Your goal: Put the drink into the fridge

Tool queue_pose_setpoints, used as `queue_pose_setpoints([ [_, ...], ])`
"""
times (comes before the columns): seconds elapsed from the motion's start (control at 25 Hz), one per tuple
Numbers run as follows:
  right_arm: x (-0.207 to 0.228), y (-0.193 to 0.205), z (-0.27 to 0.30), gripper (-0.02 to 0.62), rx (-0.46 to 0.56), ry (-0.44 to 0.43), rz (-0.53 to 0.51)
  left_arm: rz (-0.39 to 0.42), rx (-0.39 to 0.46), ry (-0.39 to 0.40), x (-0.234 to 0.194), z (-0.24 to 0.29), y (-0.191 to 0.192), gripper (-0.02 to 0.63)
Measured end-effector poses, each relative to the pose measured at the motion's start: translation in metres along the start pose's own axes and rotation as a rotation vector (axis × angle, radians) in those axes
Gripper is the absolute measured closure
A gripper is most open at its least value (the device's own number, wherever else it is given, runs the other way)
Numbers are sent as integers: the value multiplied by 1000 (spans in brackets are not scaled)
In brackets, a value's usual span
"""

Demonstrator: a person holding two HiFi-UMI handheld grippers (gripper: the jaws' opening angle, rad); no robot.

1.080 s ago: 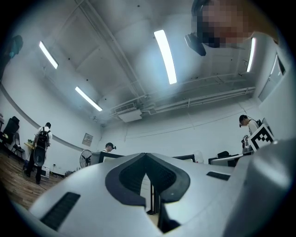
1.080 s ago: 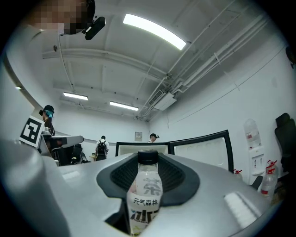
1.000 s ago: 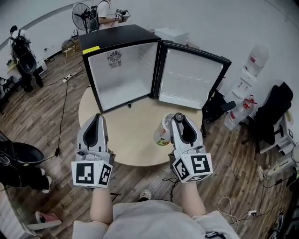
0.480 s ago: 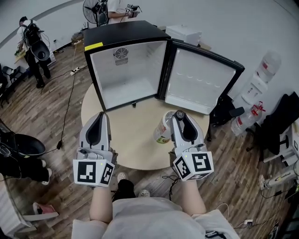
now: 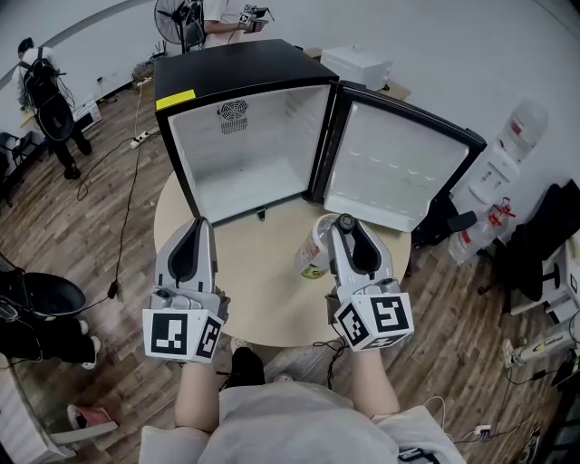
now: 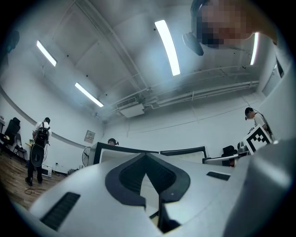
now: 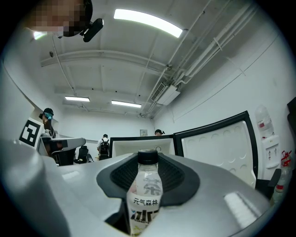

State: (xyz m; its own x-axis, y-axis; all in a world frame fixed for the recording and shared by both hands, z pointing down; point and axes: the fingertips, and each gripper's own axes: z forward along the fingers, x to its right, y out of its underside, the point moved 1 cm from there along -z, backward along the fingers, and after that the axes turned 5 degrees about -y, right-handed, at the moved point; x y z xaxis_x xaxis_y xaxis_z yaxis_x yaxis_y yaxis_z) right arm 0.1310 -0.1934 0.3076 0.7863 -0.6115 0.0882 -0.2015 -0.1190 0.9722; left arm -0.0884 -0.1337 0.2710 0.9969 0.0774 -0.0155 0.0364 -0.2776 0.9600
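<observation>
A clear drink bottle (image 5: 314, 250) with a black cap and a pale label is held above the round table (image 5: 263, 294), with my right gripper (image 5: 342, 223) shut on it. In the right gripper view the bottle (image 7: 145, 194) stands upright between the jaws of the right gripper (image 7: 148, 167). The black mini fridge (image 5: 243, 145) stands on the far side of the table, its white inside bare and its door (image 5: 395, 169) swung open to the right. My left gripper (image 5: 192, 225) hovers over the table's left part, shut and holding nothing (image 6: 146, 157).
A white box (image 5: 361, 66) sits behind the fridge. Water jugs (image 5: 520, 128) and a dark chair (image 5: 542, 227) stand at the right. Other people (image 5: 41, 100) and a fan (image 5: 178, 14) are at the back, and cables run over the wooden floor.
The fridge and table have come a little closer in view. Both grippers keep their places, with the bottle still in the right one.
</observation>
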Motion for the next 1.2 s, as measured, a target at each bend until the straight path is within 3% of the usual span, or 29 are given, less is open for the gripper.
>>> queue_pose_setpoints([
  [0.6,19,17,96,453,-10,96,-10,-27,-24,124,-46,102,26,598],
  [1.2,31,78,181,453,-101,162,8,-79,-116,291,-66,154,90,598],
])
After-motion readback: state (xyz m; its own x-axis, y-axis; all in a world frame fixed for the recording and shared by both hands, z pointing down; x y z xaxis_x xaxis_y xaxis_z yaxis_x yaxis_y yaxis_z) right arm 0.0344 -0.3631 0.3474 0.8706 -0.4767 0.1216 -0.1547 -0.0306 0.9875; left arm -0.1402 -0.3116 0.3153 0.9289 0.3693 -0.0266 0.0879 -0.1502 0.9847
